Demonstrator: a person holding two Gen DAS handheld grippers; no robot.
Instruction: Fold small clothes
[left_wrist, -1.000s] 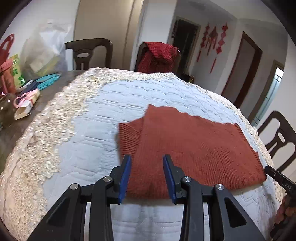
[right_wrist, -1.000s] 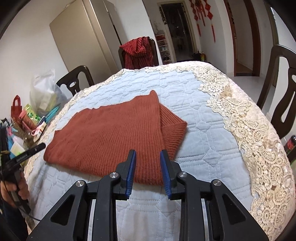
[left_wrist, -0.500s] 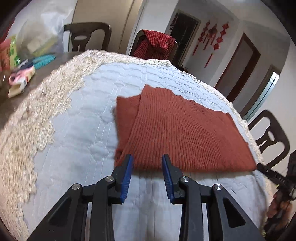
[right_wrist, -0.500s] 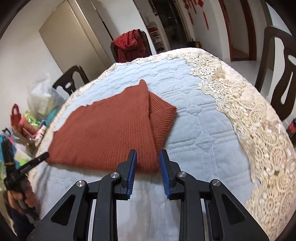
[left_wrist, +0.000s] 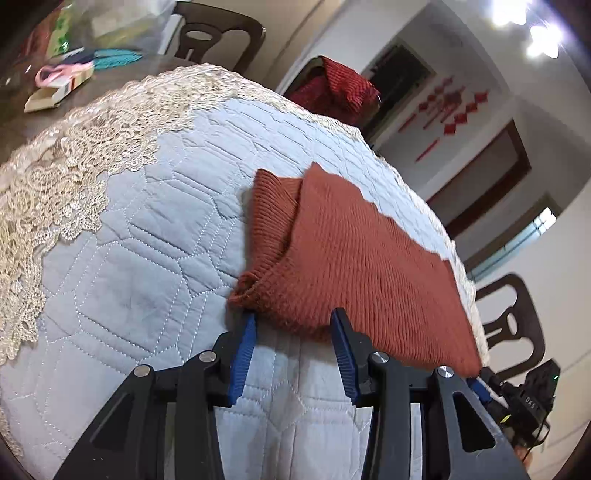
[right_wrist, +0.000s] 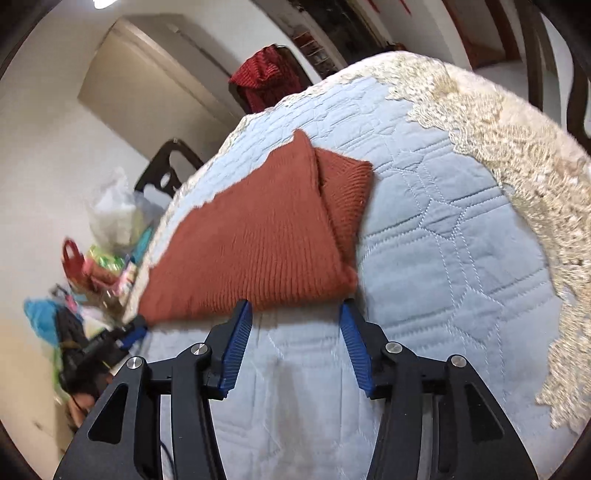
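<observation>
A rust-red knit sweater (left_wrist: 354, 266) lies flat on the quilted light-blue table cover (left_wrist: 155, 266), with a sleeve folded in at each end. My left gripper (left_wrist: 293, 321) is open, low over the cover, its blue fingertips at the sweater's near left corner. The sweater also shows in the right wrist view (right_wrist: 258, 236). My right gripper (right_wrist: 295, 310) is open at the sweater's near right corner, its fingertips at the near hem. Nothing is gripped.
Lace trim (left_wrist: 55, 177) edges the cover. Clutter of bags and boxes (right_wrist: 99, 266) lies at the table's left end. Dark wooden chairs (left_wrist: 517, 325) stand around, one draped with a red cloth (left_wrist: 340, 92). The right gripper shows at the far right of the left view (left_wrist: 524, 398).
Both grippers have dropped lower and moved in to the sweater's near corners. Both jaws have opened wider. The sweater has not moved.
</observation>
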